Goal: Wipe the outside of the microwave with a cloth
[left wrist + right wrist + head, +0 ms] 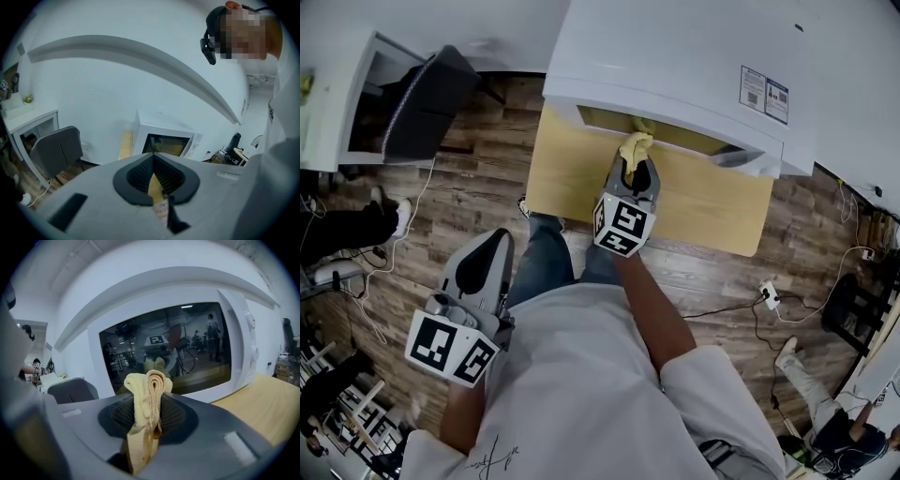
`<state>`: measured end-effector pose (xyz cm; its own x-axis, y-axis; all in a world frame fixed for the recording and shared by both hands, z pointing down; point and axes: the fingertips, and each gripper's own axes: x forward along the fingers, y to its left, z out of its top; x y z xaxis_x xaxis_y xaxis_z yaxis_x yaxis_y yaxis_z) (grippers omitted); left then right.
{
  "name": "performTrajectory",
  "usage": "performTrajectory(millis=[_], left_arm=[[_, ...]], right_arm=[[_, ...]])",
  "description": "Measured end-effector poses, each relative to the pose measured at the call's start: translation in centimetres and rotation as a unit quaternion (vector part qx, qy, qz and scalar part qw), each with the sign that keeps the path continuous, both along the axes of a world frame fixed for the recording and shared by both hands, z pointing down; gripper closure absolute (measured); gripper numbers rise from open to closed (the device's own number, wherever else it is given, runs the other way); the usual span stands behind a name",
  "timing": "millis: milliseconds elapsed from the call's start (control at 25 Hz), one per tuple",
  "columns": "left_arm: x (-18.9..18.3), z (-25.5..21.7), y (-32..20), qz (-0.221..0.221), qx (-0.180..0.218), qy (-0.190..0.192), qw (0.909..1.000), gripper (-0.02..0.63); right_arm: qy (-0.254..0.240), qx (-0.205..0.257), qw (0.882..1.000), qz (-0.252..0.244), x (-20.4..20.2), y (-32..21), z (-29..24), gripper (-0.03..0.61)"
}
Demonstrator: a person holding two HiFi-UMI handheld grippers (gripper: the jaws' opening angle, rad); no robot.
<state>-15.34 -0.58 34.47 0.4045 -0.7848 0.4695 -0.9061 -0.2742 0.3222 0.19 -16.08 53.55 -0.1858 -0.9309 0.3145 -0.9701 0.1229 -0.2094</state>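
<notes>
1. The microwave sits on a wooden tabletop, with its door facing the person. It's white with a dark glass window and a control strip down the right side of the front.
2. The cloth is yellow and bunched into a roll. It's up in front of the door glass, roughly the lower middle of the window. You can see its reflection just behind it, so it's right at the glass. I can't tell if it's actually touching.
3. The right tool is clamped on the cloth, with the folded end poking out past the tips toward the door.
4. The left tool is pulled back low by the person's hip over the wood floor, well away from the microwave. Its tips meet with nothing between them, so it's just idle.
5. A dark chair stands off to the left and isn't involved.
6. Progress-wise, my guess is that the front is the part being worked on. There are no streaks or wet marks to show what's been covered, so I'd count the top, the sides and the control strip as left to do.
</notes>
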Motion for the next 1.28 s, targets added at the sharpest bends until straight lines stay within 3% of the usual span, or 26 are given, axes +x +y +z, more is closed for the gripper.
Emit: performTrajectory(millis=[1280], left_arm=[[-4.3, 0.6, 0.0, -0.039, -0.014, 0.0, 0.9991, 0.623]], right_arm=[[-0.008, -0.005, 0.998, -0.062, -8.1, -0.6, 0.4, 0.459]])
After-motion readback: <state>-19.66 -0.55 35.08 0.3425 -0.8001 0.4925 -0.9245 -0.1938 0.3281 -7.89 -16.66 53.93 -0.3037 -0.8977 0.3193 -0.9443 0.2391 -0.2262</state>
